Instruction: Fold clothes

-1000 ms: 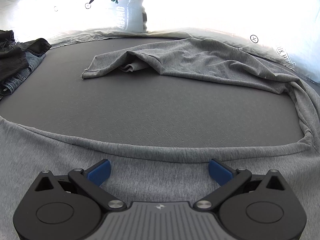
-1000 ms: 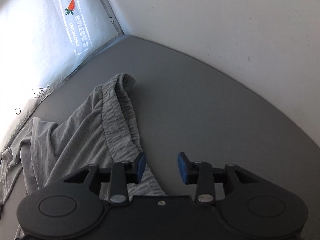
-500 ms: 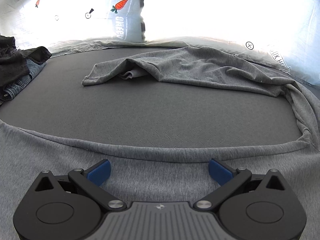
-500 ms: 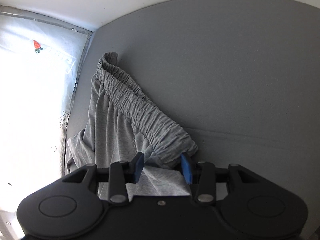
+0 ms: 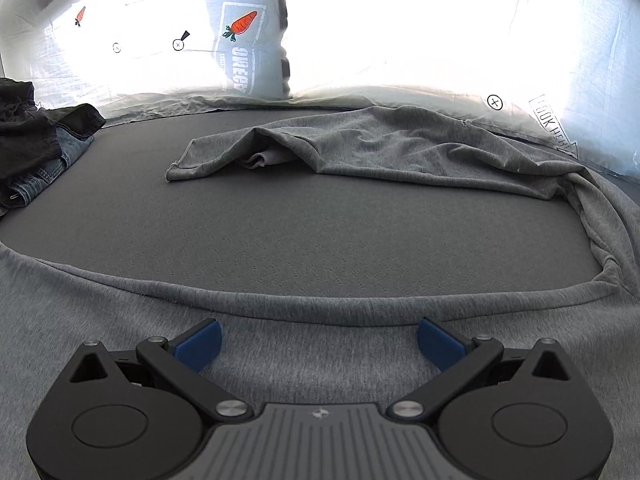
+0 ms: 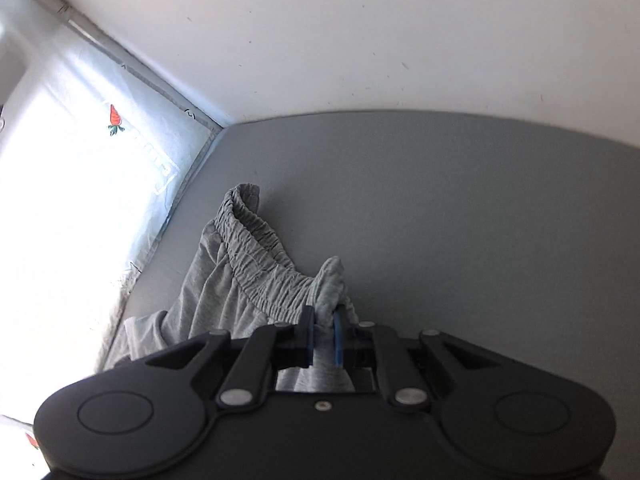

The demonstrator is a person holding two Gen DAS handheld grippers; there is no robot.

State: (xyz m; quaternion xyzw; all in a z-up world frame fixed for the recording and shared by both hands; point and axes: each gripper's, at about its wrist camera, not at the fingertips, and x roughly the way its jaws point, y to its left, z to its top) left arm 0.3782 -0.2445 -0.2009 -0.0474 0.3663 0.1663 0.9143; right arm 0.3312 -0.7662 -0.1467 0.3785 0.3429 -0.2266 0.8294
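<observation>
left gripper (image 5: 318, 340): tilted down, jaws spread | right gripper (image 6: 322, 330): jaws closing on grey trousers (image 6: 256, 276) waistband

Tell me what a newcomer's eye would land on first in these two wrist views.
First, the right tongs, jaws closing on a bunched fold at the elastic waistband of the grey sweatpants, which trail toward the bright window side. Next, the left tongs stand wide open over a grey pant leg at the near edge of the dark mat. A heap of jeans and dark clothes sits at the mat's far left.
</observation>
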